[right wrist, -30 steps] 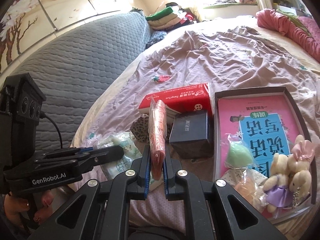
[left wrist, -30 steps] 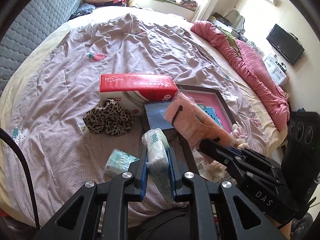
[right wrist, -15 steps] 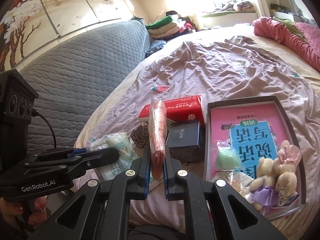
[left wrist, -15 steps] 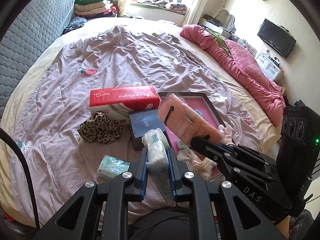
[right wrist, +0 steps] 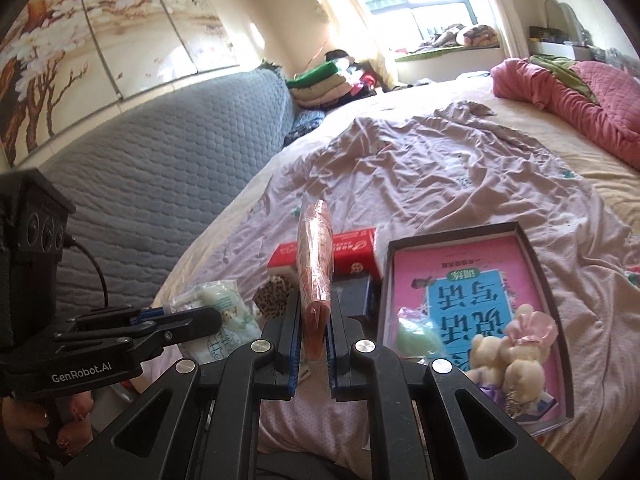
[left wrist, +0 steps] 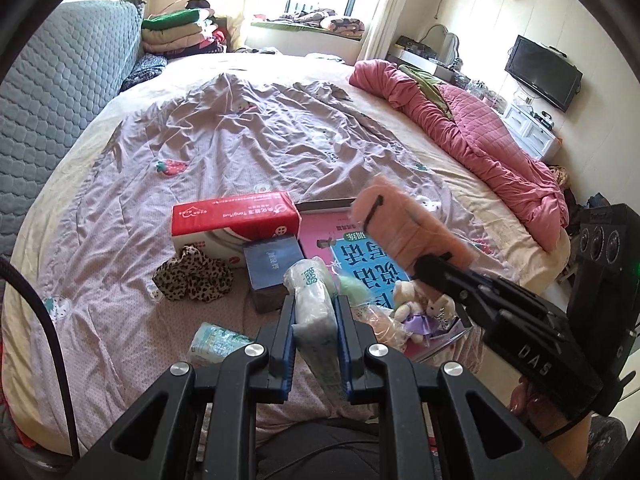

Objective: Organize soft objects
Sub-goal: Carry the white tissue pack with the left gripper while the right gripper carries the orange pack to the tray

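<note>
1. Sunlit bedroom: a wide bed (left wrist: 280,152) covered by a rumpled mauve sheet, a grey quilted headboard (right wrist: 168,168) on one side and a pink quilt (left wrist: 480,136) bunched along the far edge.
2. Near the bed's front edge lies a shallow dark tray (right wrist: 532,264) — its floor is a pink sheet with a blue panel of printed characters.
3. Inside the tray: a pale green fluffy pouch in clear wrap (right wrist: 420,336), a cream plush bear pair with a pink bow and purple dress (right wrist: 508,356), and a crinkled clear bag (left wrist: 380,320) whose contents cannot be made out.
4. Outside the tray, just beside its edge, sits a small dark blue box (left wrist: 276,268); a red and white tissue box (left wrist: 236,220) stands behind it, touching it.
5. A leopard-print scrunchie (left wrist: 192,280) lies on the sheet in front of the tissue box, and a wrapped green-white pack (left wrist: 212,344) lies on the sheet near the front.
6. The left gripper (left wrist: 316,316) pinches a white-green tissue packet (left wrist: 316,304) upright between its blue pads, raised above the sheet.
7. The right gripper (right wrist: 314,320) is clamped on a thin peach-pink wrapped pouch (right wrist: 316,276) — held on edge, above the tray's near corner in the left view.
</note>
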Demonstrator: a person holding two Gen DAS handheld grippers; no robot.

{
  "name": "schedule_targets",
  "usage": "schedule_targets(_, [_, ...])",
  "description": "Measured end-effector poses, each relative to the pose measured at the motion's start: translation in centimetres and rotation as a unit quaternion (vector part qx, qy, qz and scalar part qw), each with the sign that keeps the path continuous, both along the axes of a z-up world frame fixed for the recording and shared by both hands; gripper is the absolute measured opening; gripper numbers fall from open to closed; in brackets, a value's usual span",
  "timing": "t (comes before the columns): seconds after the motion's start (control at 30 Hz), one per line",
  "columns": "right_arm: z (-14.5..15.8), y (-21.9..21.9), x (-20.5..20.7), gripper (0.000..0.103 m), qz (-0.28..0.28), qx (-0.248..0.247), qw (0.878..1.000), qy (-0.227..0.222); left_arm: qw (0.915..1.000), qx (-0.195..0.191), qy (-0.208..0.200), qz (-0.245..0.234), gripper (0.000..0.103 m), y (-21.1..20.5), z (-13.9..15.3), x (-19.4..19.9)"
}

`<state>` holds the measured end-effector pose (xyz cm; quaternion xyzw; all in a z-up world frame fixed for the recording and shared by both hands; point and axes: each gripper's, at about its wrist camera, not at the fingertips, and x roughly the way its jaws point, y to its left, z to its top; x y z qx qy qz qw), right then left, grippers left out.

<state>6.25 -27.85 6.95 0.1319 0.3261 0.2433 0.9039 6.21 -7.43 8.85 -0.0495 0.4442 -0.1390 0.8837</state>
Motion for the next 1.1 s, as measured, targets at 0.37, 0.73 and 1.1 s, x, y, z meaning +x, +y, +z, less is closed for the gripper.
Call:
schedule_targets(0.37, [1.0,-4.4,-0.4,0.011,-0.034,0.031,0.999,-0.004,0.9999,0.001,-0.006,-0.012,0.018,-2.5,0.6,0.7])
schedule_targets(0.73, [1.9,-8.3,-0.5,0.011,-0.073,0.051,0.996,-0.008,0.9985,-0.019,-0.016,-0.049,0.018,-5.9,0.8,1.6])
schedule_targets(1.1, [1.7,-10.8,-0.5,0.011,-0.098,0.061,0.993,-0.006,0.9972,-0.012,-0.009,-0.073,0.018,-9.0,-0.6,2.9])
